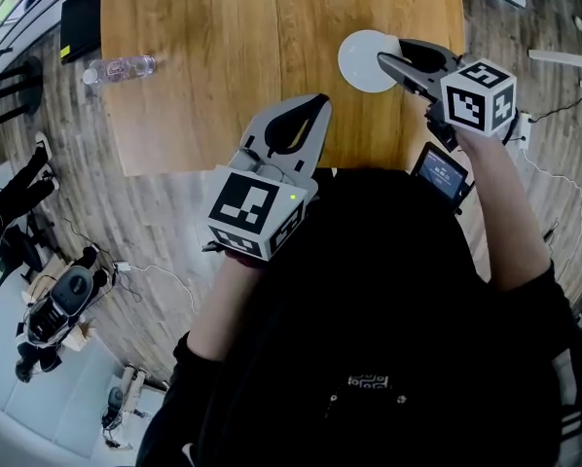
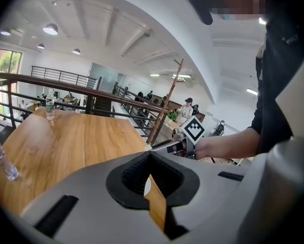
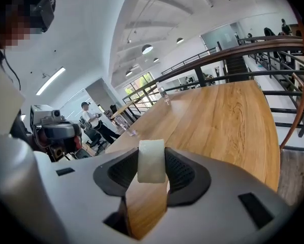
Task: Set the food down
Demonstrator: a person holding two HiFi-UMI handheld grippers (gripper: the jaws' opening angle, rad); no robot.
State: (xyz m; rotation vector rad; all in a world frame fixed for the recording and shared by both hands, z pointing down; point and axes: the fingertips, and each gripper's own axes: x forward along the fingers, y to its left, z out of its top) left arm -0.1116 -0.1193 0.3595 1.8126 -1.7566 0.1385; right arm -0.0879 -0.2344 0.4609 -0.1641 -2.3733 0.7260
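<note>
Between the clamping right tongs (image 3: 151,157) sits a pale food block (image 3: 151,168); left tongs (image 2: 150,154) are together.

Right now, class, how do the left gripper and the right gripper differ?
The right gripper clamps a pale chunk of food; the left gripper is shut on nothing. The right gripper reaches over the white plate; the left gripper hangs near the wooden table's front edge, away from the plate. Both are grey with a marker cube.
</note>
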